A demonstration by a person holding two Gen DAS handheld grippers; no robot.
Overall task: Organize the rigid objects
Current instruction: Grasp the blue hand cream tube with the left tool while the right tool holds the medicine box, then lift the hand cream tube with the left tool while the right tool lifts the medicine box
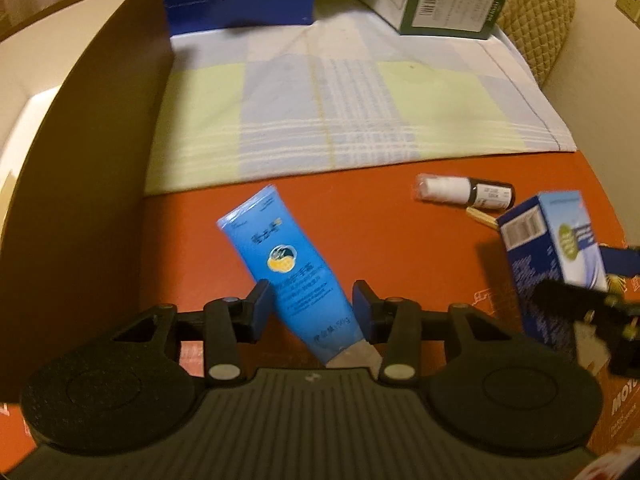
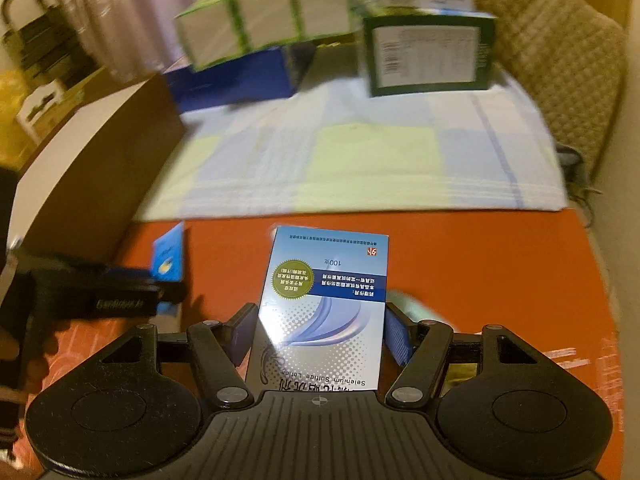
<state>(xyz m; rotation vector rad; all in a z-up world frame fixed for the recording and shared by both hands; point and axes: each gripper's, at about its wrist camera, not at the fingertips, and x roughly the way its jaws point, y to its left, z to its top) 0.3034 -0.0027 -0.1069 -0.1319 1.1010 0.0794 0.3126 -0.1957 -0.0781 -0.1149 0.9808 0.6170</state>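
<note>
My left gripper (image 1: 312, 304) is shut on a blue tube (image 1: 286, 266), held tilted above the orange table (image 1: 380, 240); the tube's crimped end points away. My right gripper (image 2: 322, 330) is shut on a blue and white lotion box (image 2: 324, 304), printed side up. The box also shows in the left wrist view (image 1: 556, 256) at the right, with the right gripper's fingers (image 1: 576, 296) on it. The tube also shows in the right wrist view (image 2: 170, 254) at the left. A small dark bottle with a white cap (image 1: 464, 191) lies on the table, and a wooden stick (image 1: 482, 214) lies beside it.
A checked cloth (image 1: 340, 112) covers the far table. A brown cardboard box wall (image 1: 92, 168) stands at the left. A blue box (image 1: 240, 0), a green-edged pack (image 2: 260, 20) and a dark green box (image 1: 452, 4) stand at the back. A quilted chair (image 2: 560, 60) is at the right.
</note>
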